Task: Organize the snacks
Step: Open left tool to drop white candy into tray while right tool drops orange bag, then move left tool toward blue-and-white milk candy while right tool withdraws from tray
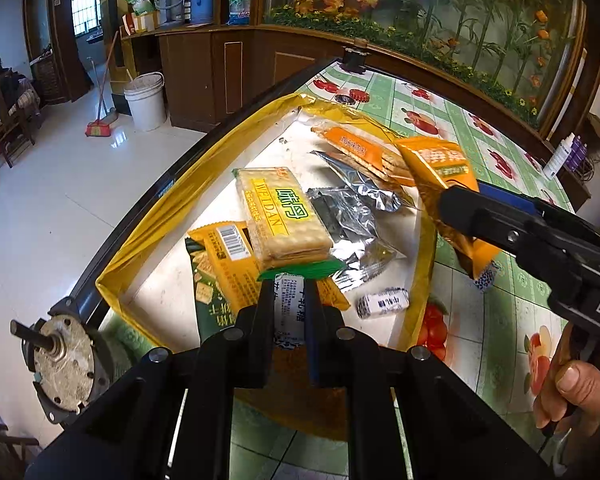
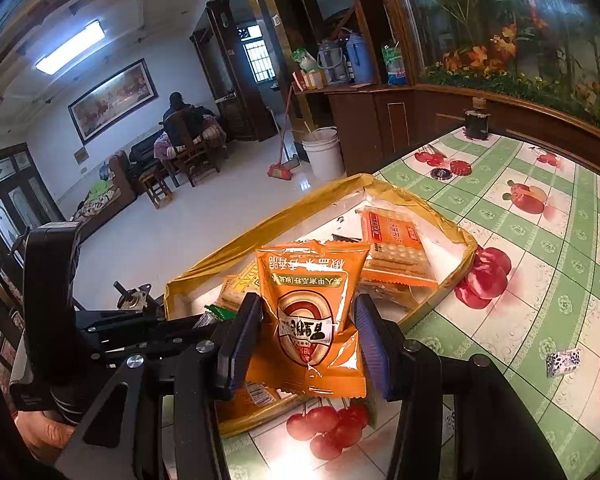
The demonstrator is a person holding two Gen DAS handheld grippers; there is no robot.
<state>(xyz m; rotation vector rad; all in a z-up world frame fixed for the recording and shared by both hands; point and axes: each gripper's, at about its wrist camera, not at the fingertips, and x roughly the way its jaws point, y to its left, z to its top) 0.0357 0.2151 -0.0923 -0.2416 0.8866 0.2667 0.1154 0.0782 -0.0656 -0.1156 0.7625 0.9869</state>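
Orange packet [image 2: 312, 320] between jaws (pinched)

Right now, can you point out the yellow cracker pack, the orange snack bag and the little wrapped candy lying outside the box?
yellow cracker pack [image 1: 286, 216], left wrist view, on its green-lettered label.
orange snack bag [image 2: 310, 300], right wrist view, on its printed front.
wrapped candy [image 2: 563, 361], right wrist view, on its patterned wrapper.

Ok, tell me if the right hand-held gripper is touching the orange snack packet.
Touching. The right wrist view shows the right hand-held gripper with both blue pads pressed against the sides of the orange snack packet, held above the tray.
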